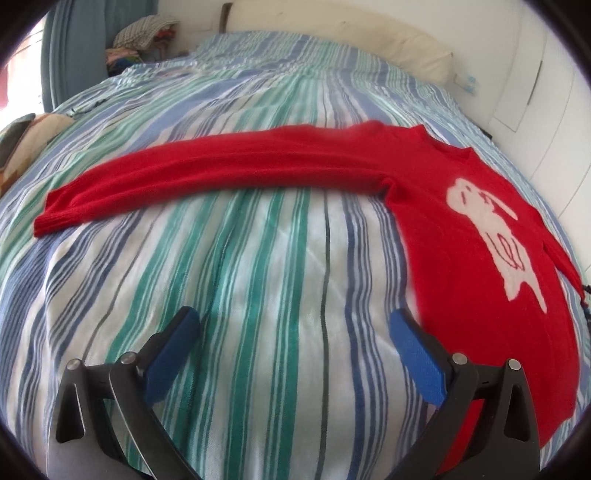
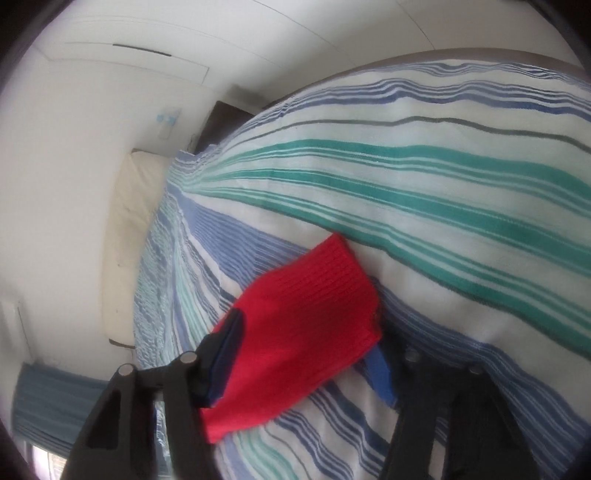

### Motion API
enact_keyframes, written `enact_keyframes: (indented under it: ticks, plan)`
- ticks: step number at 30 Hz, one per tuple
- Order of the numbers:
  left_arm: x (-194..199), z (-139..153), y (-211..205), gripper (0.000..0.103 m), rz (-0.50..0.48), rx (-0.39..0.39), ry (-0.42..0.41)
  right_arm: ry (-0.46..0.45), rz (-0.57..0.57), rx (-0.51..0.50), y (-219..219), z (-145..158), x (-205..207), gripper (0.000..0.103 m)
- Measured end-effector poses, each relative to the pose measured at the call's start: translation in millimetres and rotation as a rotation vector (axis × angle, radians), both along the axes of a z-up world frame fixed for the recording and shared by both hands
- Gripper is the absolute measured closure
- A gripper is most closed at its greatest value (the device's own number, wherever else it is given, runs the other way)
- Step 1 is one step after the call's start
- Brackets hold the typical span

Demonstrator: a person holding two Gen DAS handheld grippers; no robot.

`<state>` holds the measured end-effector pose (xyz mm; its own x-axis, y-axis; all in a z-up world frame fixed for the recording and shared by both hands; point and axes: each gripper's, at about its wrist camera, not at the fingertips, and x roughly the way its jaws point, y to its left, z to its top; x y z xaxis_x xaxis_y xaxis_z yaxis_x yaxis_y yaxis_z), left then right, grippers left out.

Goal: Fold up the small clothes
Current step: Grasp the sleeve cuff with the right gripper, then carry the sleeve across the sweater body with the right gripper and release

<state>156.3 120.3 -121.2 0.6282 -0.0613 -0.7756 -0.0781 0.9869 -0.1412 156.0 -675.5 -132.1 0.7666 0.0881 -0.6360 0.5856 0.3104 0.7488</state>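
Note:
A small red knit sweater [image 1: 480,280] with a white figure on its front lies flat on the striped bedspread [image 1: 258,277]. One long sleeve [image 1: 221,173] stretches out to the left. My left gripper [image 1: 293,325] is open and empty, just left of the sweater's hem side. In the right wrist view, the ribbed cuff end of a red sleeve [image 2: 306,325] lies between the blue-padded fingers of my right gripper [image 2: 306,354]. The jaws stand wide apart around it, the right finger partly hidden under the cloth.
A cream pillow [image 1: 399,44] lies at the bed's far end against white wardrobe doors [image 1: 535,81]. A pile of clothes [image 1: 144,33] sits at the back left by a blue curtain. A patterned cushion [image 1: 26,144] lies at the left edge.

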Motion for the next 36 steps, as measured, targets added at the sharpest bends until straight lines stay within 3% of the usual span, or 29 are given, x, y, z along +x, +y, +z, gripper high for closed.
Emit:
enact_keyframes:
  ticks: [1,2,3,6,9,14,18,20,23,27,29,32,35,36]
  plan:
    - [0.7,-0.3,-0.2,0.001,0.001,0.001,0.001,0.023,0.008,-0.026,-1.5,-1.0,4.0,0.064]
    - [0.5,-0.9,-0.5,0.001,0.001,0.005,0.002,0.059,0.02,-0.042,-4.1,-2.1,8.3,0.084]
    - [0.5,-0.9,-1.2,0.001,-0.001,0.01,0.002,0.086,0.036,-0.044,-7.5,-2.2,12.4,0.093]
    - [0.2,-0.5,-2.8,0.001,-0.003,0.021,0.006,0.066,0.059,-0.103,-6.2,30.3,21.1,0.096]
    - [2.9,-0.5,-1.7,0.001,0.003,0.017,0.016,-0.084,0.174,-0.178,29.2,97.4,42.3,0.097]
    - [5.5,0.8,2.6,0.001,0.02,-0.014,0.021,-0.291,0.469,-0.302,151.2,210.1,99.2,0.097]
    - [4.6,-0.9,2.4,0.001,0.016,-0.013,0.022,-0.367,0.702,-0.352,273.7,244.0,141.1,0.097]
    - [4.1,-1.2,0.5,0.001,0.01,0.001,0.022,-0.362,0.797,-0.376,329.5,242.8,162.1,0.097]
    - [3.8,-1.1,-0.1,0.001,0.007,0.004,0.023,-0.325,0.91,-0.405,402.9,216.0,188.6,0.097]
    - [5.5,-2.6,2.3,0.001,0.01,-0.009,0.034,-0.224,1.015,-0.469,468.1,157.8,200.2,0.095]
    - [5.9,-3.2,2.2,0.001,0.011,-0.007,0.036,-0.157,1.047,-0.467,486.8,123.3,203.8,0.088]
    - [5.2,-3.9,0.6,0.001,0.007,0.013,0.033,-0.061,1.151,-0.29,506.3,70.5,213.6,0.031]
    - [5.3,-4.7,-1.1,0.001,0.007,0.024,0.035,-0.162,1.237,0.076,510.6,39.9,204.2,0.031]
    - [5.6,-4.9,-1.2,0.001,0.008,0.026,0.036,-0.174,1.26,0.116,508.7,38.0,199.5,0.031]
